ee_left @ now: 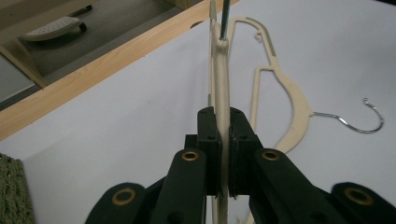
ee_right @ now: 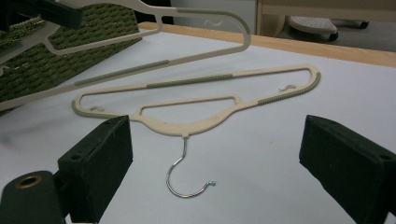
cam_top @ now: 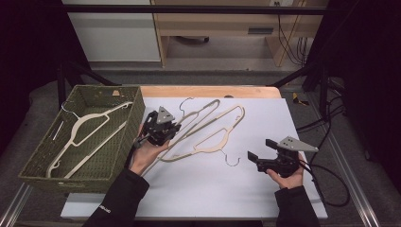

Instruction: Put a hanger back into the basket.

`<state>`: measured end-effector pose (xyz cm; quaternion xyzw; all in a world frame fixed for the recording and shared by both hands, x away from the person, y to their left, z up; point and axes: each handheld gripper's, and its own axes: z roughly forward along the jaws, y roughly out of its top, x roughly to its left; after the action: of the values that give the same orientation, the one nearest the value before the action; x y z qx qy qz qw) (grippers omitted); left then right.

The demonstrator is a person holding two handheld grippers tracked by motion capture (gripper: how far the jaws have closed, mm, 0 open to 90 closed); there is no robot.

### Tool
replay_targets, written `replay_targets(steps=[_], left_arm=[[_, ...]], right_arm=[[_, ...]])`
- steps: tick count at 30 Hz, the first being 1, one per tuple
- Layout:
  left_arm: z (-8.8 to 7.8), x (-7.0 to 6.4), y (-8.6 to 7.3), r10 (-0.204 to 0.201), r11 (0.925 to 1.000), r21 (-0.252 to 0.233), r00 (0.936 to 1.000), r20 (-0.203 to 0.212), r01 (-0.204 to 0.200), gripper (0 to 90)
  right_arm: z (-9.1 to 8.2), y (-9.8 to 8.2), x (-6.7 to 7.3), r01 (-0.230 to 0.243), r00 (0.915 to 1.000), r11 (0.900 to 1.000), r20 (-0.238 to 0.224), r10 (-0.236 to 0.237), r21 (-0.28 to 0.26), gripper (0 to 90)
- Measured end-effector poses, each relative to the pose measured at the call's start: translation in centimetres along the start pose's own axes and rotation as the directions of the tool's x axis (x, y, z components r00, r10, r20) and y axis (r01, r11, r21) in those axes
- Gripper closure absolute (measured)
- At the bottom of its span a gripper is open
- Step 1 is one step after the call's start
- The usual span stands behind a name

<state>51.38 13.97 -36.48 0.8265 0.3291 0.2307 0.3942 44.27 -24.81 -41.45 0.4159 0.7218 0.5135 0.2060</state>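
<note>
Left gripper (cam_top: 166,133) clamping raised hanger (cam_top: 198,116), basket (cam_top: 137,113) lying leftward | right gripper (cam_top: 259,157) gaping, flat hanger (cam_top: 222,137) lying crosswise ahead

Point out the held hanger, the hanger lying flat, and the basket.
held hanger (ee_left: 223,88), left gripper view, beige bar above the jaws.
flat hanger (ee_right: 187,127), right gripper view, neck above the hook.
basket (cam_top: 137,111), high view, right wall.
</note>
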Motion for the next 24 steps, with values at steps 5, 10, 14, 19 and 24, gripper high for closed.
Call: replay_targets(steps=[5,10,14,19,24], left_arm=[[-2.2,-0.3,0.5,-0.009,0.9995,-0.030,0.9988,0.049,0.011,85.7],[-4.7,-0.7,1.4,0.000,0.9978,-0.066,0.9963,0.086,0.005,85.7],[-6.7,-0.8,2.2,0.012,0.9956,-0.094,0.9939,0.110,-0.002,85.7],[-8.9,-0.4,3.1,0.026,0.9925,-0.122,0.9919,0.124,-0.011,85.7],[-10.8,0.6,3.7,0.037,0.9908,-0.133,0.9927,0.114,-0.022,85.7]], right_arm=[[-0.3,0.0,0.0,-0.001,1.0000,1.000,0.009,0.001,-0.004,7.1],[-0.5,0.0,0.0,0.006,0.9999,1.000,0.014,-0.006,-0.001,5.5],[-0.6,-0.1,0.1,0.005,0.9999,1.000,0.011,-0.004,-0.006,5.2],[-0.8,0.0,0.0,0.011,0.9998,1.000,0.014,-0.011,-0.009,5.0],[-0.9,0.0,0.1,0.005,0.9998,1.000,0.017,-0.005,-0.011,4.9]])
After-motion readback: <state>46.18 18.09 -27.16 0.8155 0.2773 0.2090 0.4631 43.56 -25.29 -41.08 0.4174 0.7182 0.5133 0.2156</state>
